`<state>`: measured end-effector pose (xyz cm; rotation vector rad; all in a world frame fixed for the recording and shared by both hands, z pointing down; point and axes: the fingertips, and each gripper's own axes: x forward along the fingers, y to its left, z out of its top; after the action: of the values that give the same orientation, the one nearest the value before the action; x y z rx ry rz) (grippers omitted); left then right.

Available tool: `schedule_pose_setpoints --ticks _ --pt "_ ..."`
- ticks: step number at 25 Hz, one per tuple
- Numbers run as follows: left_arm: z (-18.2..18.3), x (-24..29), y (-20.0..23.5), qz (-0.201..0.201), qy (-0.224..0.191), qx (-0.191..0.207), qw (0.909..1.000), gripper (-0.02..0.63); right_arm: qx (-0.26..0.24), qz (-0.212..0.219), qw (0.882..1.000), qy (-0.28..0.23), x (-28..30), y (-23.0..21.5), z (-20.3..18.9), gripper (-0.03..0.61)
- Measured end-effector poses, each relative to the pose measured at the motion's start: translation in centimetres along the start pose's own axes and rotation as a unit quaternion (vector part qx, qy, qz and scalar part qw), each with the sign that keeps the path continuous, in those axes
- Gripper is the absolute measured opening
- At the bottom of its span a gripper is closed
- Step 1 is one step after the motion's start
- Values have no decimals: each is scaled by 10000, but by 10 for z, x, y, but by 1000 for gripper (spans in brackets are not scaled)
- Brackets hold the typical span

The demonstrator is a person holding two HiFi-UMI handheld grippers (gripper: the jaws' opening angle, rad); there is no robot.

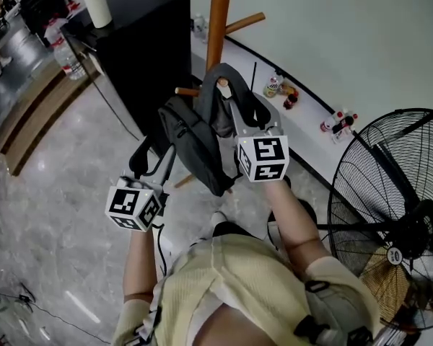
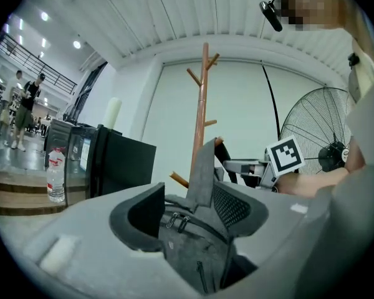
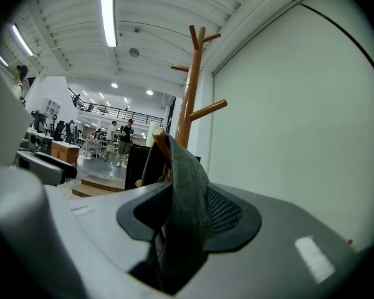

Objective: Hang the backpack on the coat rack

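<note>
A wooden coat rack (image 1: 218,20) stands by the white wall. A dark grey backpack (image 1: 191,139) hangs in front of it, its top strap (image 3: 186,185) looped over a low peg tip (image 3: 160,145). My right gripper (image 1: 234,107) points at that peg. The strap stands between its jaws against the mesh pad, with a dark gap on the other side, so this gripper (image 3: 187,213) is open. My left gripper (image 1: 171,158) reaches in from the lower left. In the left gripper view the backpack's zippered top (image 2: 187,248) fills the space between its pads, and this gripper (image 2: 188,213) is shut on it.
A black cabinet (image 1: 148,42) with a paper roll (image 1: 96,3) stands left of the rack. A large floor fan (image 1: 390,215) is close on the right. Small bottles (image 1: 281,89) line the wall base. A water bottle (image 2: 56,173) sits on a step, and people stand far off.
</note>
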<state>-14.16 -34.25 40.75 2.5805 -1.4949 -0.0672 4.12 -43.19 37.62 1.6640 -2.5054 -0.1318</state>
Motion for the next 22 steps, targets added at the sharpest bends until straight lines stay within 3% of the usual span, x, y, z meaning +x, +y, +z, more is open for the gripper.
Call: schedule_pose_setpoints --ticks 6,11,14,22 --pt "31 -1 0 1 -344 -5 9994 241 82 6 10000 50 -9 -3 -3 152" --pt "48 -3 2 -20 -481 -245 9985 239 158 73 9998 41 -19 -1 -1 152" --pt "56 -4 5 23 -543 -311 9980 200 209 127 9997 33 -25 2 -1 149" --pt "52 0 -8 -57 -241 -152 9996 153 454 171 9988 -76 -43 7 5 100"
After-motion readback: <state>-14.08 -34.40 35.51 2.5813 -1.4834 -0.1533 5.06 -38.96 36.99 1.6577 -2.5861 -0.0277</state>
